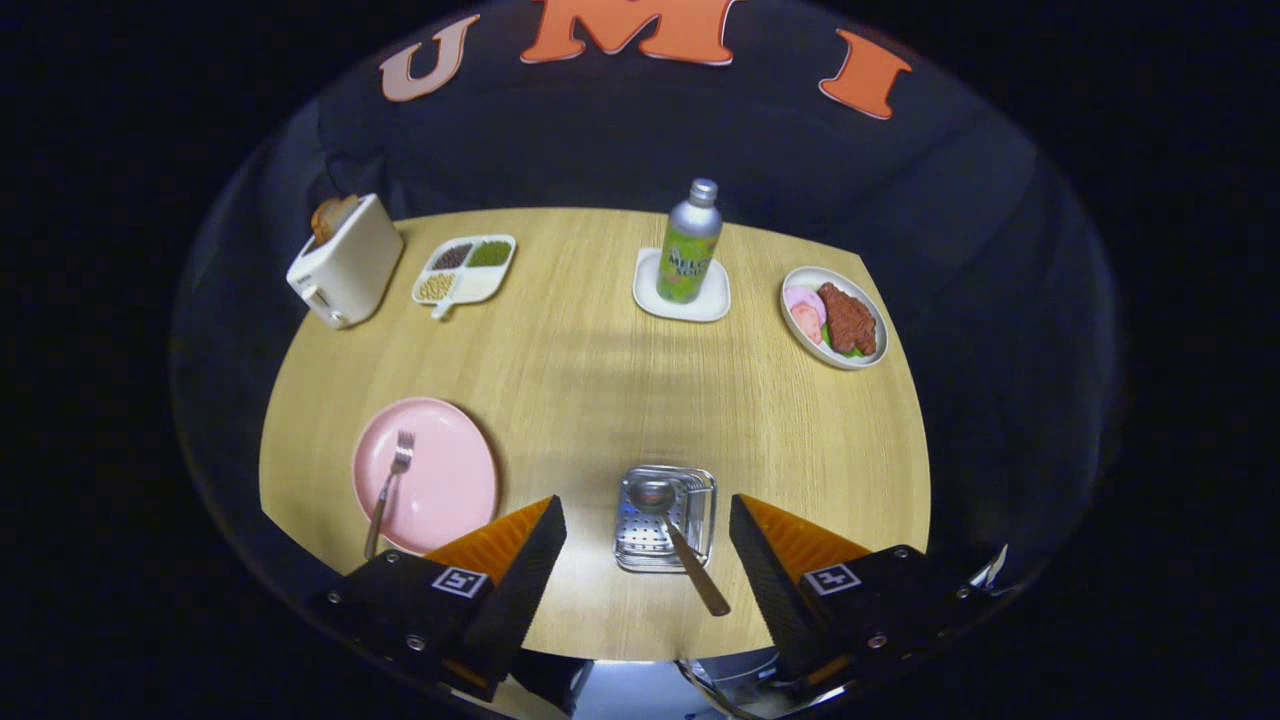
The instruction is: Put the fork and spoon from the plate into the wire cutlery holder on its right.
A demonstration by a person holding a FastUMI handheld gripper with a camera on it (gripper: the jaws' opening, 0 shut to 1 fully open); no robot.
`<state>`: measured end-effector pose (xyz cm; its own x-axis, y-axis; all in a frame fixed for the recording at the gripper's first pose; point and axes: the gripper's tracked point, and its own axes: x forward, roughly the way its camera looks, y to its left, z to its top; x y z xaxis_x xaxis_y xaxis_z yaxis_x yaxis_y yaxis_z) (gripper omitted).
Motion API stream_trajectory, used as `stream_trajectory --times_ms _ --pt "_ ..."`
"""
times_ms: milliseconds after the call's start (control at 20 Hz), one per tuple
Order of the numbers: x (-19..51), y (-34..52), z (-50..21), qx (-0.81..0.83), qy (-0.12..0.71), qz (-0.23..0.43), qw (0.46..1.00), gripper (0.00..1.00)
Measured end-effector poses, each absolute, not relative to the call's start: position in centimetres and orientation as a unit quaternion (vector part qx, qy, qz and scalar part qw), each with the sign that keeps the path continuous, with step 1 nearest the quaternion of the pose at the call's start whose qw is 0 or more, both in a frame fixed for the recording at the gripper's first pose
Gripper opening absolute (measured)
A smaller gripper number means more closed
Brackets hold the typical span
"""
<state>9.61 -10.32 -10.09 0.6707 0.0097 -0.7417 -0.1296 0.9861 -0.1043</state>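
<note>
With the spoon (672,530) already lying in the wire cutlery holder (667,518), the gripper (648,545) hangs spread and empty above it, so the remaining step appears to require moving left to the fork (389,490) on the pink plate (450,470).

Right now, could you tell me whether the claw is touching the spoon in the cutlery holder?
Apart. In the gripper view the claw is open, and the spoon lies in the cutlery holder between its fingers, with bare table on each side of the handle.
</note>
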Motion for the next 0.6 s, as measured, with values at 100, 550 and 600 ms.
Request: stream_trajectory --times_ms 100,550,600 --pt "9.1 -9.7 -8.0 -0.084 0.360 0.033 0.929 0.99" --pt "5.0 0.2 -5.7 -0.040 0.236 0.073 0.968 0.99" --pt "4.6 1.2 -5.6 -0.042 0.223 0.076 0.971 0.99"
